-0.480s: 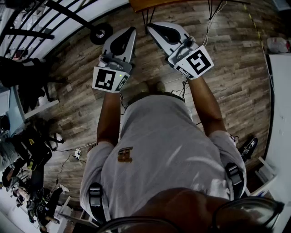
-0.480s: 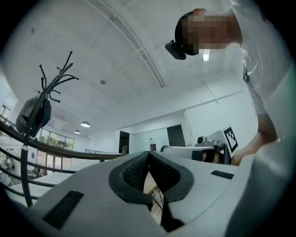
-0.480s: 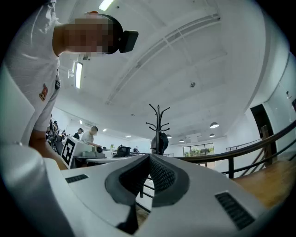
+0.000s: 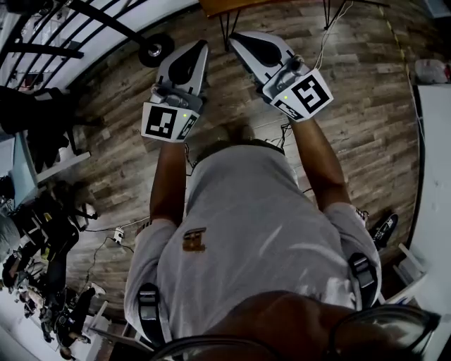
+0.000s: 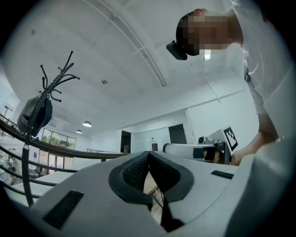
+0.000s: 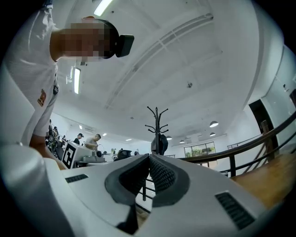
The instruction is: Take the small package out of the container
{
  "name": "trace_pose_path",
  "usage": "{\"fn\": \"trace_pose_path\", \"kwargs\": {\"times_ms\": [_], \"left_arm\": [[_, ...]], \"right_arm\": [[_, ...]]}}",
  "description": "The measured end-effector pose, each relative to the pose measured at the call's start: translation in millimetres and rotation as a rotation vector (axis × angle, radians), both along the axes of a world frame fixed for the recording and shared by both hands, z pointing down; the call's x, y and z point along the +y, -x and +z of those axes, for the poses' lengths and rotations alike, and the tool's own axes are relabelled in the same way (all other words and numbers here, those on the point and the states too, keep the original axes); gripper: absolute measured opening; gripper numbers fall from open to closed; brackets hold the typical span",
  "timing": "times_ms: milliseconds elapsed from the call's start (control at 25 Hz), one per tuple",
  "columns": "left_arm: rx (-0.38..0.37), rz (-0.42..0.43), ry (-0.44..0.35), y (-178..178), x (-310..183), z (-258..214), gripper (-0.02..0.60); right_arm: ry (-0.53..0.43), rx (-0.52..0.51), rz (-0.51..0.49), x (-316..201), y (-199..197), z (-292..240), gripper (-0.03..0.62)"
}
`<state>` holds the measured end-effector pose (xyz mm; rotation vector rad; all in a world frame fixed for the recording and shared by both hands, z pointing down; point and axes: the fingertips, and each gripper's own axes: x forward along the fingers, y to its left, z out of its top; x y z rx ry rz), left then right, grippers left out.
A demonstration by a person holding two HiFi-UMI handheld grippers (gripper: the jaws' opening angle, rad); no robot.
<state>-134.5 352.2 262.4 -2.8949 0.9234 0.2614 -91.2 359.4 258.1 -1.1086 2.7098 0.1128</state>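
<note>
No small package and no container shows in any view. In the head view my left gripper (image 4: 201,44) and right gripper (image 4: 233,35) are held side by side above the wooden floor, tips pointing away from the person's body. Both are shut with nothing between the pads. In the left gripper view the ribbed pads meet at the tips of the left gripper (image 5: 149,152). The right gripper view shows the right gripper (image 6: 149,156) the same way. Each marker cube sits at the near end, by the hands.
A brown table edge (image 4: 232,5) on thin metal legs lies just beyond the tips. A dark railing (image 4: 91,21) and a black wheel (image 4: 156,51) stand at the upper left. A white desk (image 4: 433,176) runs along the right. Coat stand (image 6: 157,125) ahead; people work far off.
</note>
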Motion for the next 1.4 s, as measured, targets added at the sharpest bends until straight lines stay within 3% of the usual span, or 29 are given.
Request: {"fn": "trace_pose_path", "kwargs": {"times_ms": [800, 1400], "left_arm": [[0.015, -0.082, 0.0, -50.7, -17.0, 9.1, 0.018], [0.03, -0.073, -0.024, -55.9, -69.9, 13.1, 0.018]], "right_arm": [[0.009, -0.01, -0.016, -9.3, -83.4, 12.4, 0.032], [0.001, -0.007, -0.001, -56.4, -96.1, 19.3, 0.032]]}}
